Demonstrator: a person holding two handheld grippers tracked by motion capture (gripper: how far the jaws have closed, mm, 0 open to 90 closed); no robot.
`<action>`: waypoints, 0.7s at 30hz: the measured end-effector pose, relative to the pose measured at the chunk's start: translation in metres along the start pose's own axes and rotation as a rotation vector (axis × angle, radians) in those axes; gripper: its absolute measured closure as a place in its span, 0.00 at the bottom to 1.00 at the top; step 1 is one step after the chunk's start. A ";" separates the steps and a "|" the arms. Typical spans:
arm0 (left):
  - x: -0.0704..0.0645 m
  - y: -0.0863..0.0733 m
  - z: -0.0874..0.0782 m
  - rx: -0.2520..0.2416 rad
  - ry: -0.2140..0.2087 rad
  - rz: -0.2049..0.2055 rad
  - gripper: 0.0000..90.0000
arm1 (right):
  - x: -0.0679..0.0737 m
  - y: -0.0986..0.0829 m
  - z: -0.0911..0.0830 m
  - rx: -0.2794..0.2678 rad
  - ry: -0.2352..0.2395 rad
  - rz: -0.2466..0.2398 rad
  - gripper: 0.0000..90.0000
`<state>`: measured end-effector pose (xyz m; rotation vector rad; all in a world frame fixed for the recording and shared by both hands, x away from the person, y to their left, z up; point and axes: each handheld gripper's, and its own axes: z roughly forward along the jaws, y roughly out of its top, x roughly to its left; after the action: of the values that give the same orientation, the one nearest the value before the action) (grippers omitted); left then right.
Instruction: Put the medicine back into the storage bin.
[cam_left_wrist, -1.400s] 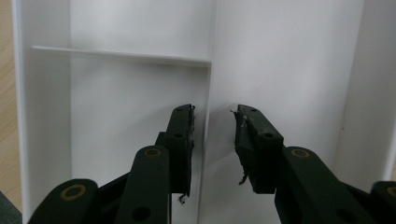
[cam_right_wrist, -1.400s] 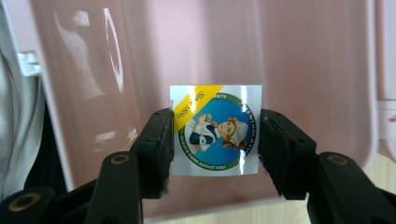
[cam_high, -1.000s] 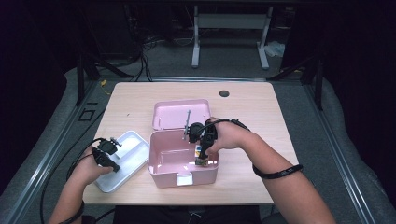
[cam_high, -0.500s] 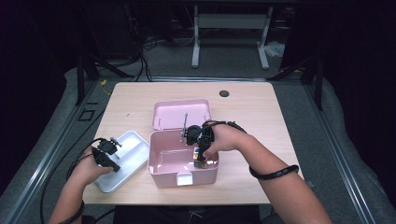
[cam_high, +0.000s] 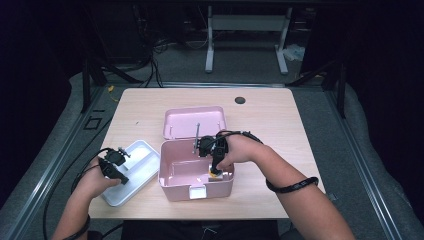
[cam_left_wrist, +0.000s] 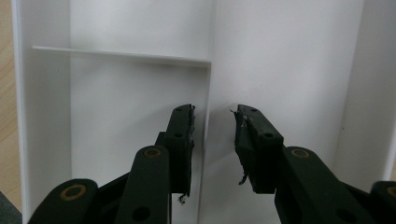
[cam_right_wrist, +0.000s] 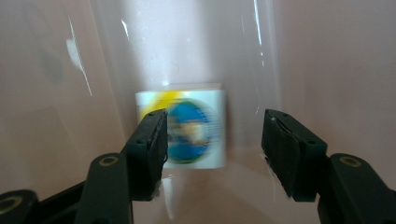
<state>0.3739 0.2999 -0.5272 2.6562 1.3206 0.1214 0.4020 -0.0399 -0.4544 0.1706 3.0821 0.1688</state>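
Observation:
A pink box (cam_high: 175, 181) stands open at the table's middle, its lid (cam_high: 194, 121) lying flat behind it. My right gripper (cam_high: 215, 169) reaches down into the box's front right corner. Its jaws (cam_right_wrist: 215, 122) are open there, close before a small white packet (cam_right_wrist: 187, 128) printed with a blue disc and yellow, which leans on the pink wall (cam_right_wrist: 327, 70). The left jaw overlaps the packet's edge and the right jaw stands clear of it. My left gripper (cam_high: 113, 167) hovers over a white divided tray (cam_high: 143, 154). Its jaws (cam_left_wrist: 212, 112) are open and empty above the tray's divider (cam_left_wrist: 208, 84).
A dark round grommet (cam_high: 240, 100) sits in the tabletop at the back right. Bare wood surrounds the box and tray. Cables (cam_high: 70, 187) trail off the table's left side, and a metal stand (cam_high: 245, 30) is on the floor beyond.
My right gripper has dropped lower into the box, toward its front right corner and the packet. The left gripper has stayed over the tray.

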 end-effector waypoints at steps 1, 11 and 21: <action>0.000 0.000 0.000 0.000 0.000 0.000 0.74 | 0.000 0.000 -0.001 -0.003 0.000 0.003 0.45; 0.000 0.000 0.000 -0.001 0.001 -0.001 0.74 | 0.004 -0.004 -0.033 -0.045 -0.023 0.007 0.48; 0.000 0.000 0.000 -0.001 0.001 -0.002 0.74 | -0.005 -0.031 -0.070 -0.099 -0.076 0.076 0.48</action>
<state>0.3737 0.2997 -0.5272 2.6550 1.3229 0.1233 0.4001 -0.0785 -0.3881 0.2829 2.9852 0.3102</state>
